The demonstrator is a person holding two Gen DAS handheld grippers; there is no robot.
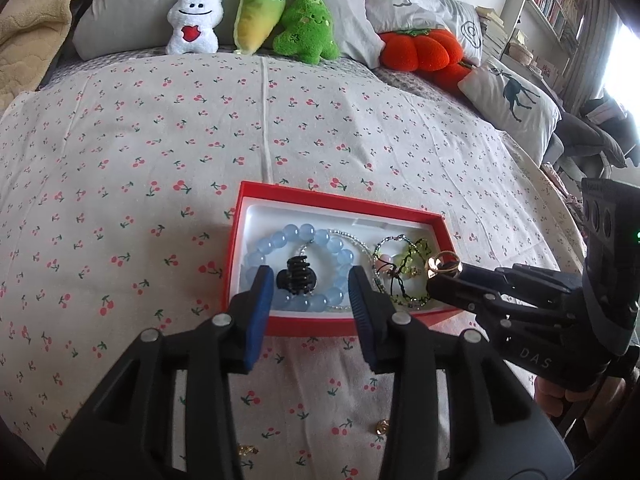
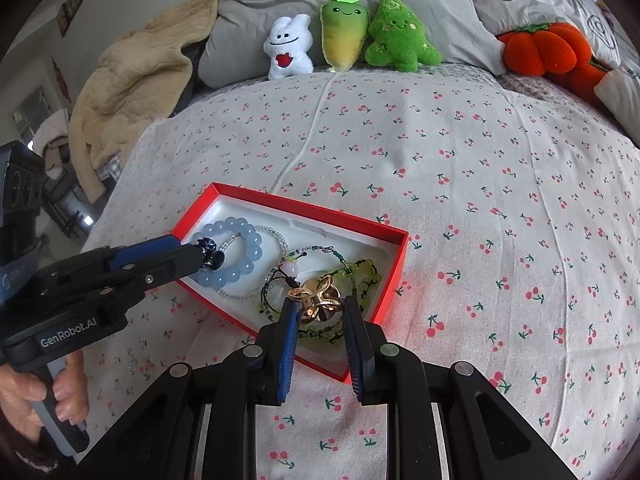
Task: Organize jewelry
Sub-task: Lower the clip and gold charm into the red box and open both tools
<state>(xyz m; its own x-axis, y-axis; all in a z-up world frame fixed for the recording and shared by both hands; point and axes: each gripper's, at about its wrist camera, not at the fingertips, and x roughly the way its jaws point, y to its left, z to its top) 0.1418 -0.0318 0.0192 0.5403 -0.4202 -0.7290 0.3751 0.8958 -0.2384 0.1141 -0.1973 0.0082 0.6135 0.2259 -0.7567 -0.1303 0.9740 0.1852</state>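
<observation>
Red box (image 1: 316, 326) sits on cherry-print bed (image 1: 160, 140), holding blue bead bracelet (image 1: 340, 258) and green beaded strands (image 1: 416, 250). Left hand-held gripper (image 1: 310, 280): jaws parted, black claw clip (image 1: 297, 278) between them, pads clear. Right hand-held gripper (image 2: 318, 310) clamps gold hair clip (image 2: 320, 300) over the box.

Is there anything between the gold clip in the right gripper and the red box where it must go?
Nothing visible blocks it. The right gripper holds the gold clip directly above the open red box, which has no lid on it. Under the clip lie only the green bead bracelets already in the box.
</observation>
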